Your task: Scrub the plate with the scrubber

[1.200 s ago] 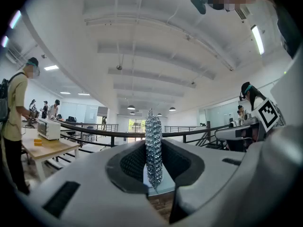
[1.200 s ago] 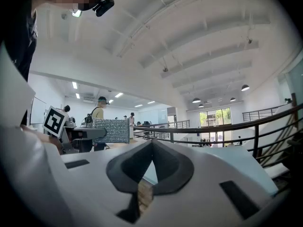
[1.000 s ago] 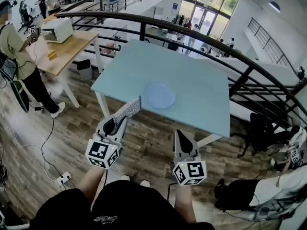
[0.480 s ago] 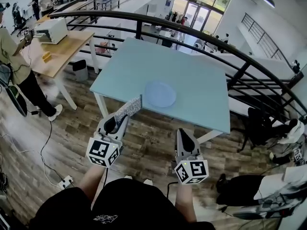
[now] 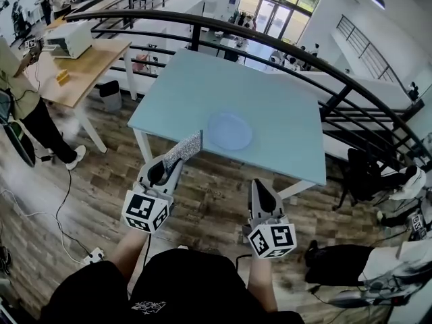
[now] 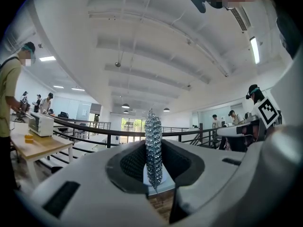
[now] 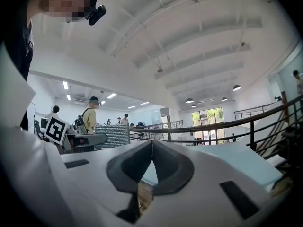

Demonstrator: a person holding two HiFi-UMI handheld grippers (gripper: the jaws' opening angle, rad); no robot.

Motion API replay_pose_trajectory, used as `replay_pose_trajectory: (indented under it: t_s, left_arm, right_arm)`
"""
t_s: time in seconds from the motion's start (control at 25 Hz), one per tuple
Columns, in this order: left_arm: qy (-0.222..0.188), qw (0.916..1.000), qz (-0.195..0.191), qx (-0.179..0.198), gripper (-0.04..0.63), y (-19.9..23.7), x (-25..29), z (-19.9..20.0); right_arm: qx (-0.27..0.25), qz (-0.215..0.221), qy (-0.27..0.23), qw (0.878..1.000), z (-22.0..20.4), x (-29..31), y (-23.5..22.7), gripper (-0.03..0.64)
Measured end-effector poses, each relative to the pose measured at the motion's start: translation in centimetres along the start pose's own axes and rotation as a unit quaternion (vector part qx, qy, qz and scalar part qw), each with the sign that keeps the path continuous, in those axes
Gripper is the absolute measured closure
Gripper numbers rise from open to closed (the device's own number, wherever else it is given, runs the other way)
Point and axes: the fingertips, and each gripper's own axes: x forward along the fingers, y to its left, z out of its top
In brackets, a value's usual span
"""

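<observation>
Scrubber: flat pad of silvery metal mesh with a glittery woven texture, seen edge-on in the left gripper view. Left gripper: jaws clamped on the pad's lower end, and the rest sticks out past the tips toward the table's near edge. Right gripper: jaws pressed together with nothing between them, held over the wood-plank floor short of the table. Plate: round, shallow, smooth and pale blue, with a bare surface. It lies flat on the matte light-blue table near the front edge, apart from the scrubber and both grippers.
</observation>
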Motion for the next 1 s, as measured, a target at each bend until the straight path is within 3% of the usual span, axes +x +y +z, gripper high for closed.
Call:
replay_pose_trajectory:
  t_s: [0.4, 1.0]
  left_arm:
    - [0.028, 0.9996, 0.007, -0.004, 0.502, 1.4, 1.2, -2.5]
    - [0.043, 0.9982, 0.040, -0.010, 0.502, 0.9, 13.7, -3.9]
  right_arm:
    - [0.020, 0.003, 0.017, 1.000, -2.1, 1.8, -0.9, 0.609]
    - [0.030, 0.043, 0.021, 0.998, -1.7, 10.7, -12.3, 0.610]
